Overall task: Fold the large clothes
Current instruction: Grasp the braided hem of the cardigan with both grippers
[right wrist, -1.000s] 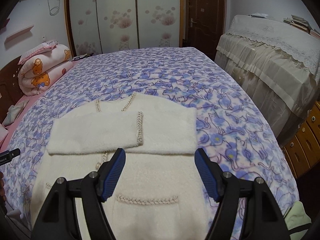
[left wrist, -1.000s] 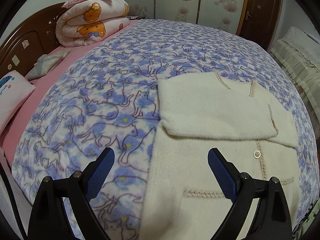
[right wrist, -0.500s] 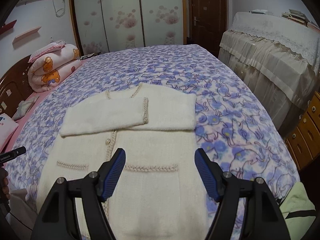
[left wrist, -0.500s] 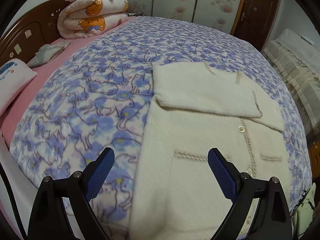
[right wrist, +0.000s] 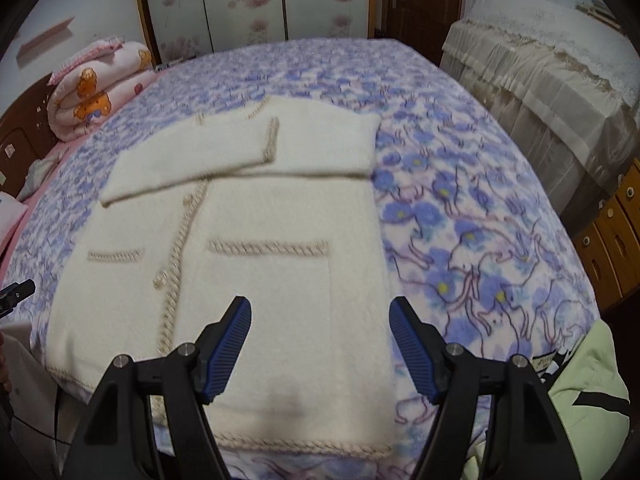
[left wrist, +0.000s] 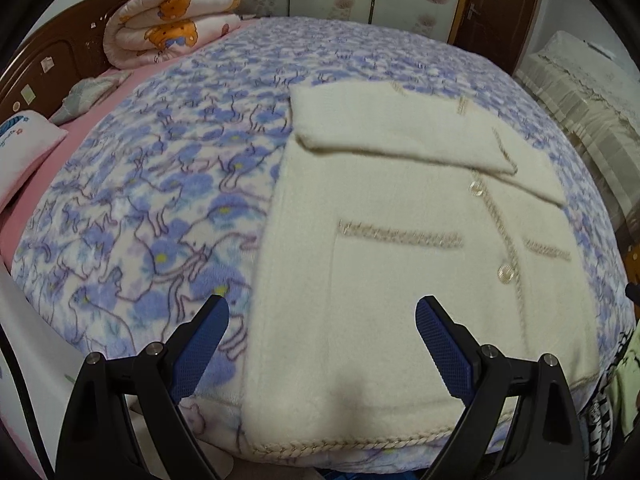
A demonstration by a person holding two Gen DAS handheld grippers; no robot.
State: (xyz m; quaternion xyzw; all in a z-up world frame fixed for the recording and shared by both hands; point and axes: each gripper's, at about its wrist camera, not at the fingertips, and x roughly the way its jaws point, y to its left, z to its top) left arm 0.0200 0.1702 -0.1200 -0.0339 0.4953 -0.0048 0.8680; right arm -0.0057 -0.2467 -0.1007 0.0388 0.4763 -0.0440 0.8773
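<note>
A cream fleece cardigan (left wrist: 392, 216) with braided trim and buttons lies flat on the bed, both sleeves folded across its chest. It also shows in the right wrist view (right wrist: 260, 216). My left gripper (left wrist: 322, 320) is open and empty, hovering above the cardigan's lower left hem corner. My right gripper (right wrist: 320, 320) is open and empty, hovering above the lower right part near the hem. The braided hem (left wrist: 360, 444) lies at the bed's near edge.
The bed carries a blue cat-print blanket (left wrist: 160, 184). A rolled bear-print quilt (left wrist: 168, 20) and a pillow (left wrist: 24, 148) lie by the wooden headboard. A covered piece of furniture (right wrist: 540, 80) and wooden drawers (right wrist: 612, 232) stand at the right. A green garment (right wrist: 584, 392) lies at the near right.
Both grippers have pulled back toward the bed's near edge, from above the folded sleeves to above the cardigan's hem. Both stayed open. The cardigan has not moved.
</note>
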